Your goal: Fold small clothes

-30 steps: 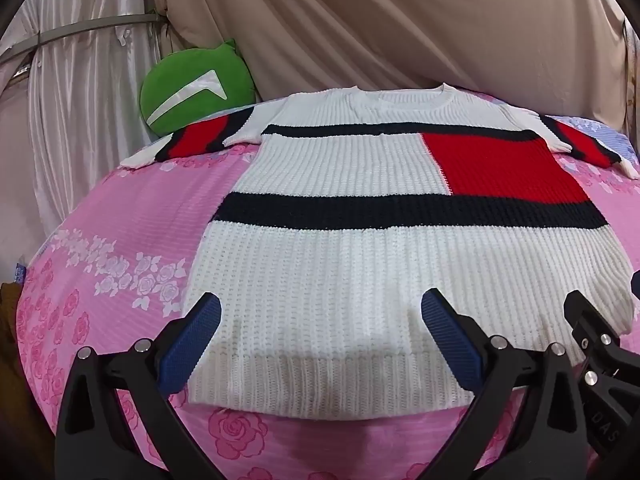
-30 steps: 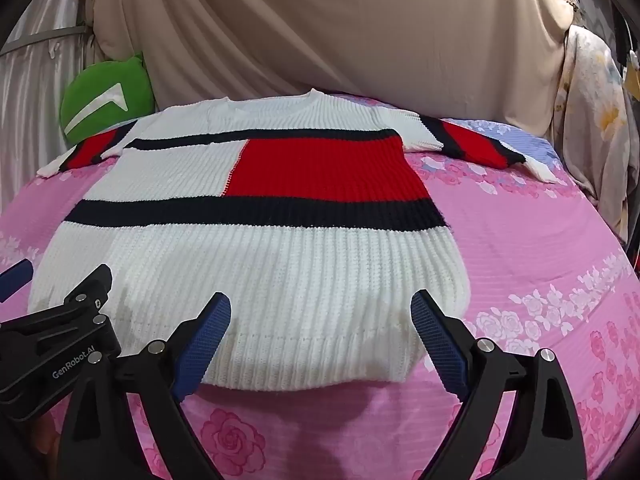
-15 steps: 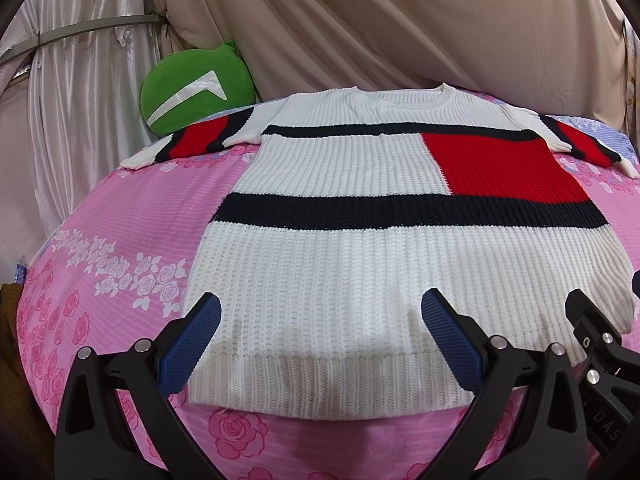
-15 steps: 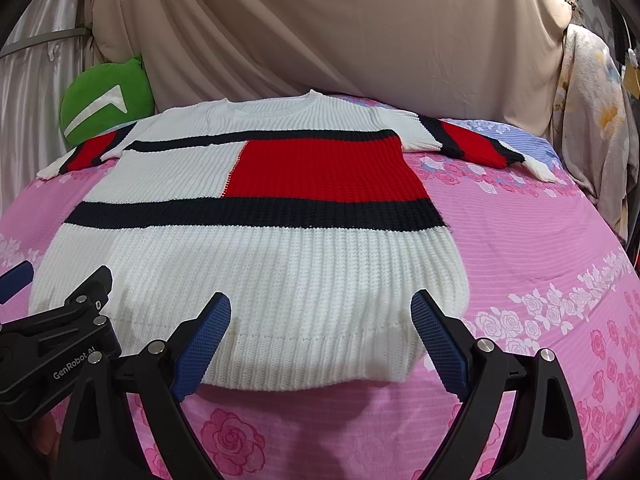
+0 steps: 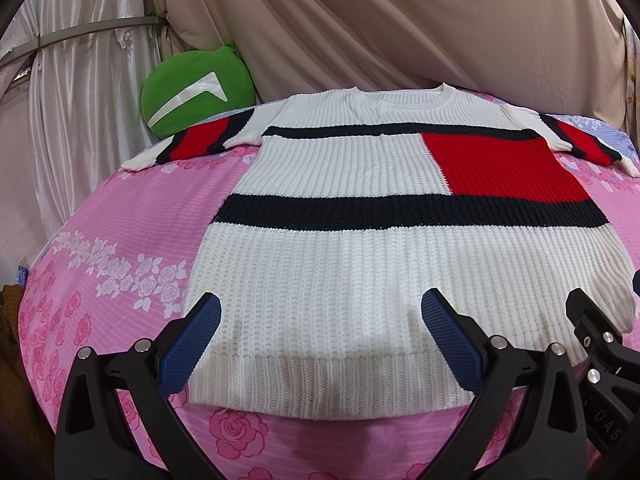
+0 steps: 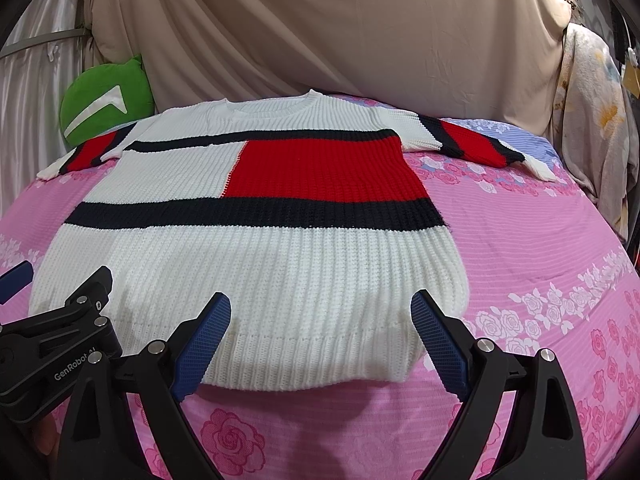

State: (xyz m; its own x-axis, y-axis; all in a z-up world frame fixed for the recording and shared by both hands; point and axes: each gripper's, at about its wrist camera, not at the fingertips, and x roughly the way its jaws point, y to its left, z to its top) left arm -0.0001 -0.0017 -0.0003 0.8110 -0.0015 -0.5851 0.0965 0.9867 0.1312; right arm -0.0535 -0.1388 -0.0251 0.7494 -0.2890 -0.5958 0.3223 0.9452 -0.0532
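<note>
The sweater is lying flat and face up on the bed, hem nearest the cameras, collar toward the beige curtain, both sleeves spreading out sideways. Bare pink sheet is showing on its left, on its right and in a strip before the hem. It is a chunky ribbed knit, white with two navy bands, a red block, and red-and-navy sleeves. A round green cushion is sitting behind the left sleeve.

The left gripper is hovering over the hem's left half, its blue textured fingers standing wide apart and holding nothing. The right gripper is hovering over the hem's right half, equally wide and empty.
</note>
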